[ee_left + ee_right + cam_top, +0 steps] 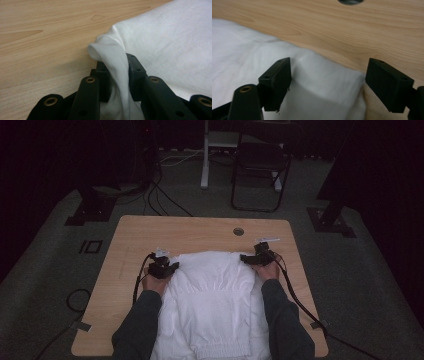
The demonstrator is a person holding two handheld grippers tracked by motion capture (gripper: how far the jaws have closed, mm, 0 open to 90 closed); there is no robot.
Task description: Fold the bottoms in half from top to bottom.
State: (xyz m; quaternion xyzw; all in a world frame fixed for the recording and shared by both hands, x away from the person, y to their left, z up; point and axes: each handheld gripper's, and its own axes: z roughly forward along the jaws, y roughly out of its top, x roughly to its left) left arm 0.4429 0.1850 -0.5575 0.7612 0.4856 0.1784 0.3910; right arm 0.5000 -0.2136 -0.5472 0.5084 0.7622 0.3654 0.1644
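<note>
White garment (212,300) lies flat mid-table (150,227). My left gripper (117,75) has its jaws clamped on a bunched far corner; my right gripper (328,85) jaws are apart, straddling the other far corner.

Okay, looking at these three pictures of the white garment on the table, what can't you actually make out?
- What kind of white garment it is: in the high view its near end is cut off by the bottom edge and flanked by the sleeves.
- The pinched corner's extent: in the left gripper view, the left tongs hide the cloth between them.
- The cable hole: cut off by the top edge in the right gripper view, beyond the open right tongs.
</note>
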